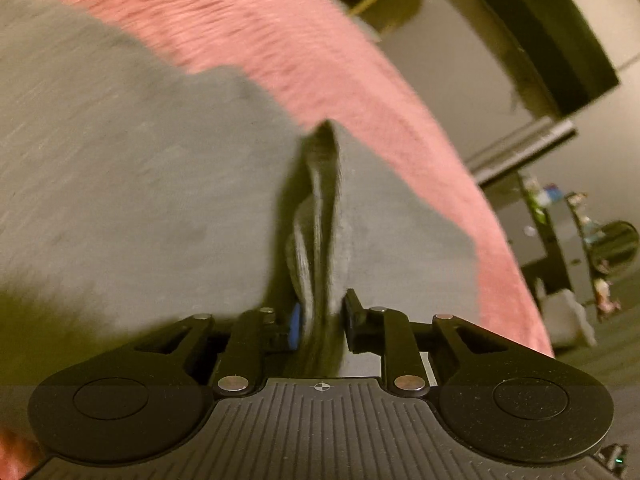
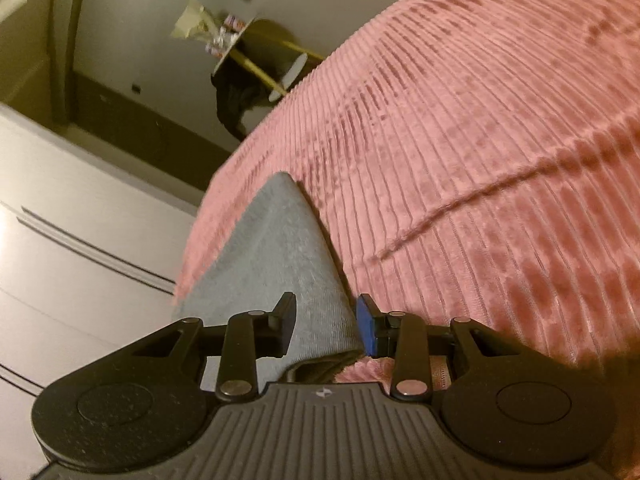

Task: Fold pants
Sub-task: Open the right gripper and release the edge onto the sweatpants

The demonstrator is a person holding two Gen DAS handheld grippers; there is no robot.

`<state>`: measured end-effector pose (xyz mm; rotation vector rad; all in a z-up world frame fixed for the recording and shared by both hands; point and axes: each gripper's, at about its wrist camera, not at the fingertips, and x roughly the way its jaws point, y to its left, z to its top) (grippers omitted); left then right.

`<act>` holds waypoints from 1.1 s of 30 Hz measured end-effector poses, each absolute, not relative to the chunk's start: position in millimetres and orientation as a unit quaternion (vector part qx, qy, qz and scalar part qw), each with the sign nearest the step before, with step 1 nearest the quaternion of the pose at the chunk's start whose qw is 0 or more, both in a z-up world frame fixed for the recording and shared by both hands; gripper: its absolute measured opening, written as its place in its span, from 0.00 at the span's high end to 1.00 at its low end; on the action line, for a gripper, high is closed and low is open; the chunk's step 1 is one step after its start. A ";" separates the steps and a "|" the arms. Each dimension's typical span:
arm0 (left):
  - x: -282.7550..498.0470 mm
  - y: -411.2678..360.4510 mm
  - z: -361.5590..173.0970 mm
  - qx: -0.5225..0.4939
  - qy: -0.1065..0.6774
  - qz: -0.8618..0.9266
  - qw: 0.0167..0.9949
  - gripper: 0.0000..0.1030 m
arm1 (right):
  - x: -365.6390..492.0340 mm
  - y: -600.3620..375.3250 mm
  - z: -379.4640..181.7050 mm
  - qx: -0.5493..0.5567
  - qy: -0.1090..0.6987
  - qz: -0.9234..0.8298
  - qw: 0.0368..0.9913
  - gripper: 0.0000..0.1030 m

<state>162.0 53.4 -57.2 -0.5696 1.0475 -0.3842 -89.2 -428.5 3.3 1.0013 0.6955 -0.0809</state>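
Observation:
Grey pants [image 1: 120,168] lie spread over a pink ribbed blanket [image 1: 280,40] and fill most of the blurred left wrist view. A raised ridge of the grey cloth runs straight into my left gripper [image 1: 323,320], which is shut on it, with a pad pressed to each side. In the right wrist view a folded grey corner of the pants [image 2: 276,248] tapers away over the pink blanket [image 2: 480,160]. My right gripper [image 2: 326,326] is shut on the thick near end of that fold, which fills the gap between its pads.
The blanket's edge drops off near both grippers. Beyond it stand dark shelves with small items [image 1: 560,216] and a pale object on the floor [image 1: 568,320]. On the other side are white panelled fronts [image 2: 60,240] and a small table with yellow legs [image 2: 256,52].

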 end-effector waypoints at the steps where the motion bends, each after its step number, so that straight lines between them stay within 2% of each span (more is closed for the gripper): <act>1: 162.3 53.8 -60.2 -0.270 0.491 -0.178 0.809 0.75 | -86.4 -426.0 4.8 0.459 0.334 -0.040 0.822 0.67; 4: 162.6 49.5 -58.4 -0.266 0.484 -0.176 0.815 0.71 | -78.7 -417.9 11.0 0.421 0.353 -0.044 0.834 0.67; 9: 158.9 47.7 -61.1 -0.260 0.475 -0.176 0.822 0.71 | -56.9 -399.6 28.2 0.378 0.354 -0.039 0.854 0.67; 13: 158.0 50.8 -62.4 -0.261 0.473 -0.179 0.822 0.72 | -10.0 -367.1 31.3 0.303 0.411 -0.042 0.859 0.69; 17: 156.5 47.7 -61.8 -0.245 0.470 -0.180 0.829 0.72 | 35.7 -351.5 9.8 0.267 0.464 -0.066 0.842 0.70; 24: 158.4 42.5 -59.1 -0.224 0.465 -0.183 0.837 0.70 | 63.8 -344.3 0.1 0.260 0.396 -0.081 0.877 0.70; 29: 165.6 34.6 -49.8 -0.211 0.434 -0.193 0.854 0.48 | 72.1 -334.4 1.2 0.217 0.359 -0.096 0.903 0.68; 31: 174.3 30.3 -51.4 -0.208 0.429 -0.191 0.858 0.45 | 79.0 -337.3 -3.2 0.222 0.360 -0.095 0.901 0.65; 33: 187.3 27.6 -58.3 -0.214 0.431 -0.189 0.856 0.48 | 79.5 -339.8 -6.0 0.232 0.358 -0.086 0.901 0.56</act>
